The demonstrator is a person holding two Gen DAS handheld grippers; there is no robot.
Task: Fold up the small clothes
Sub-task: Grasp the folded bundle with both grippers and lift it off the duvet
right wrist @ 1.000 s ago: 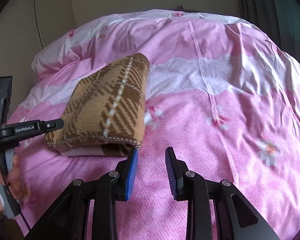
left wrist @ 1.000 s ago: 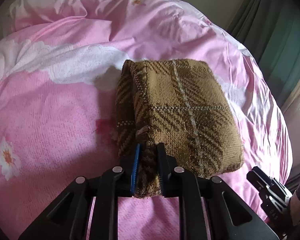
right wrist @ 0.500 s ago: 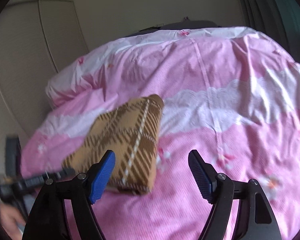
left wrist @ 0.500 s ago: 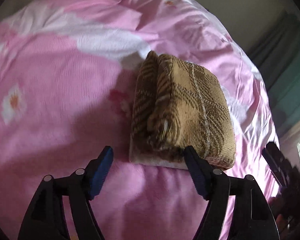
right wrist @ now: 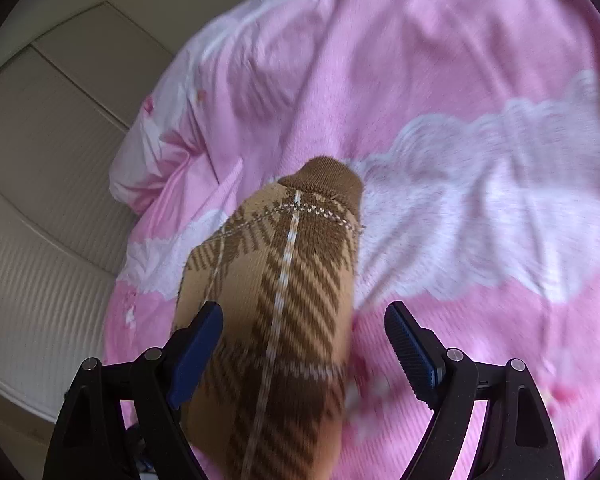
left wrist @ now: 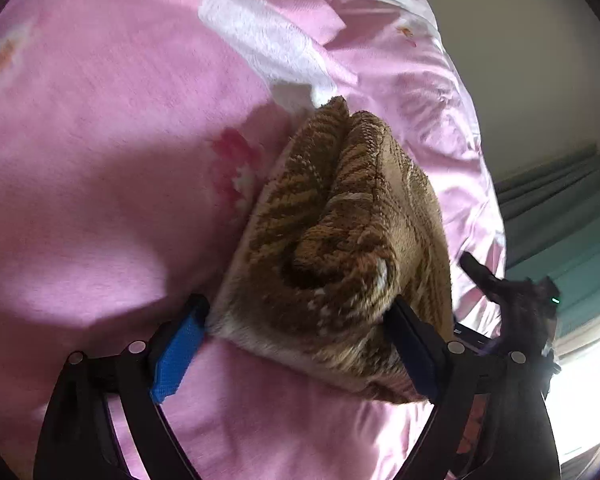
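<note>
Both claws gape wide, gripping nothing: the left gripper (left wrist: 296,344) straddles the near end of the folded brown plaid garment (left wrist: 340,248) at centre frame, on the pink duvet (left wrist: 100,160). The right gripper (right wrist: 304,344) hovers over its plaid top, lower centre, probably to press the bundle flat.

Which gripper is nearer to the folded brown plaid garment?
Too close to call. The left gripper has open jaws straddling the garment's near end on the pink bedspread; the right gripper hangs open over its top.
</note>
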